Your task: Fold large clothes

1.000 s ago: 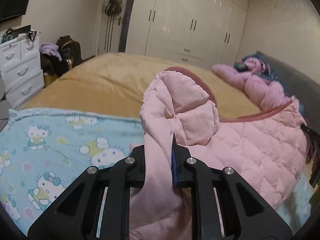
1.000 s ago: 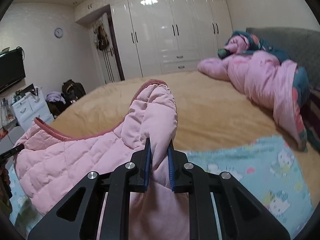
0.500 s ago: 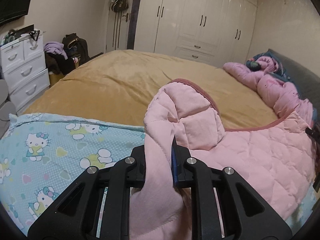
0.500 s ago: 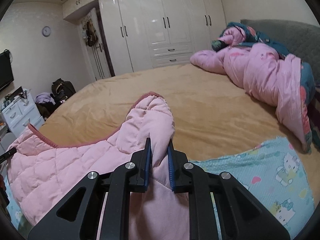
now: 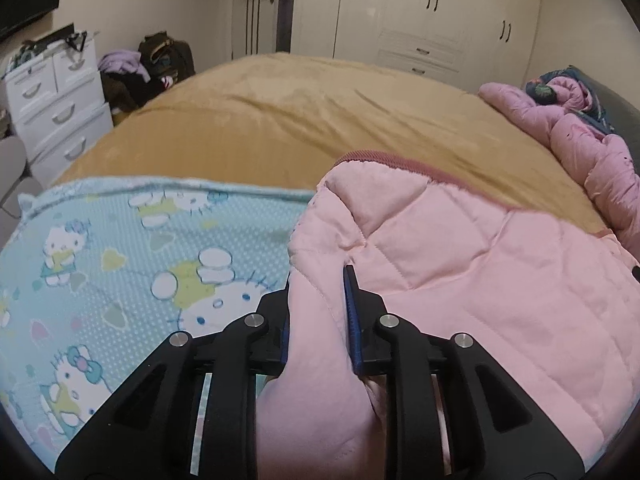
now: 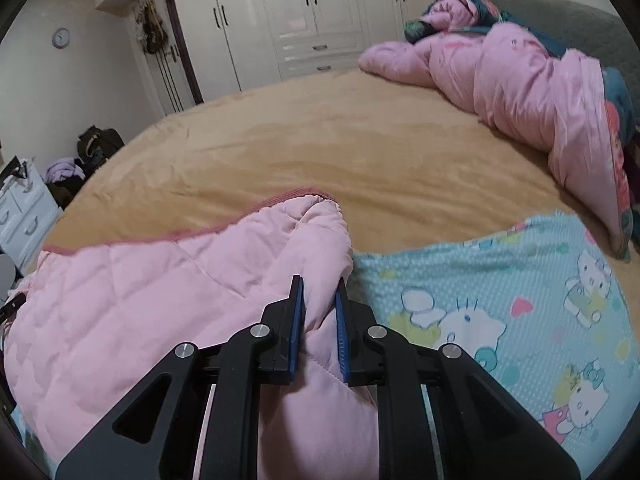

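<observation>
- One pink quilted jacket (image 5: 460,264), on the blue cartoon sheet (image 5: 100,264) on the bed (image 5: 280,120).
- Two claws: your left claw (image 5: 318,312) pinches a jacket fold, its jaws just eased slightly apart; your right claw (image 6: 318,316) is clamped on the jacket.
- Versus earlier: jacket lower, nearer the sheet.

The pink jacket (image 5: 460,272) hides the left finger (image 5: 276,320) of the left gripper (image 5: 318,312) and covers part of the blue blanket (image 5: 120,260). Its lower part runs off both views' bottom edges. The clothes pile (image 5: 132,68) is too blurred to identify.
</observation>
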### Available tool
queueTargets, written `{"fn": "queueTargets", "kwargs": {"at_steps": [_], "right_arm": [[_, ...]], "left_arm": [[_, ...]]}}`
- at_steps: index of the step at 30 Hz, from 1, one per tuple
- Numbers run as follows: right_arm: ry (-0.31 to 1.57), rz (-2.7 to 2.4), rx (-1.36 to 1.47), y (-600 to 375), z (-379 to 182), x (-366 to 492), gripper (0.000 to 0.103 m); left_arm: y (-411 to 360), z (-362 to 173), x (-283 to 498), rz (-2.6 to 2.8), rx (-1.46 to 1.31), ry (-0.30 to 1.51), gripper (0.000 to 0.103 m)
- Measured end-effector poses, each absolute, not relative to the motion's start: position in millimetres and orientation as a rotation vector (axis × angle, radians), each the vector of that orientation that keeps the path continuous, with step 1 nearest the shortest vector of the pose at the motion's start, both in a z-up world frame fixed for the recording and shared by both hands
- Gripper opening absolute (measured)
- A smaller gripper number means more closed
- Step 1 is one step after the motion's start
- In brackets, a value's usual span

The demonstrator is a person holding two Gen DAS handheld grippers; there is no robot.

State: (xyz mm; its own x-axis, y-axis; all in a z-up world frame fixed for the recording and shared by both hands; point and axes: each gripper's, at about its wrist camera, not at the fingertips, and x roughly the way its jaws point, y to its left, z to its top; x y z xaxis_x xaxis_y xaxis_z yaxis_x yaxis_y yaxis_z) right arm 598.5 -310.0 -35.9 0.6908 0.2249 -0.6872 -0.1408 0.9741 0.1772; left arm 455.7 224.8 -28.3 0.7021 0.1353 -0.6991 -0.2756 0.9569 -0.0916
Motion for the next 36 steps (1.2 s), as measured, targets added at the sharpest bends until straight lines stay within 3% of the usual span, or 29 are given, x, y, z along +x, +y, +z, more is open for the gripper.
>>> {"fn": "queueTargets", "kwargs": {"at_steps": [19, 21, 23, 24, 25, 28, 30, 33, 36], "right_arm": [[0.904, 0.216, 0.184, -312, -93, 605, 0.029], [0.908, 0.192, 0.177, -312, -91, 604, 0.036], [0.922, 0.117, 0.198, -320, -90, 603, 0.061], [0.928, 0.085, 0.228, -326, -89, 601, 0.078], [0.918, 0.091, 0.263, -332, -87, 597, 0.084], [0.91, 0.13, 0.291, -339, -83, 587, 0.085], [0.895, 0.144, 0.271, -340, -75, 576, 0.094], [0.839, 0.179, 0.222, -339, -59, 557, 0.097], [0.795, 0.227, 0.173, -337, -42, 539, 0.099]], "left_arm": [[227, -65, 455, 0.233, -0.259, 0.782, 0.022], [230, -65, 454, 0.239, -0.275, 0.787, 0.029], [235, -64, 452, 0.256, -0.308, 0.793, 0.042], [238, -63, 448, 0.262, -0.331, 0.794, 0.047], [240, -61, 445, 0.258, -0.341, 0.791, 0.048], [239, -56, 439, 0.265, -0.316, 0.79, 0.061], [238, -51, 434, 0.273, -0.302, 0.788, 0.073], [237, -42, 424, 0.283, -0.289, 0.781, 0.091], [239, -32, 412, 0.285, -0.296, 0.76, 0.094]]}}
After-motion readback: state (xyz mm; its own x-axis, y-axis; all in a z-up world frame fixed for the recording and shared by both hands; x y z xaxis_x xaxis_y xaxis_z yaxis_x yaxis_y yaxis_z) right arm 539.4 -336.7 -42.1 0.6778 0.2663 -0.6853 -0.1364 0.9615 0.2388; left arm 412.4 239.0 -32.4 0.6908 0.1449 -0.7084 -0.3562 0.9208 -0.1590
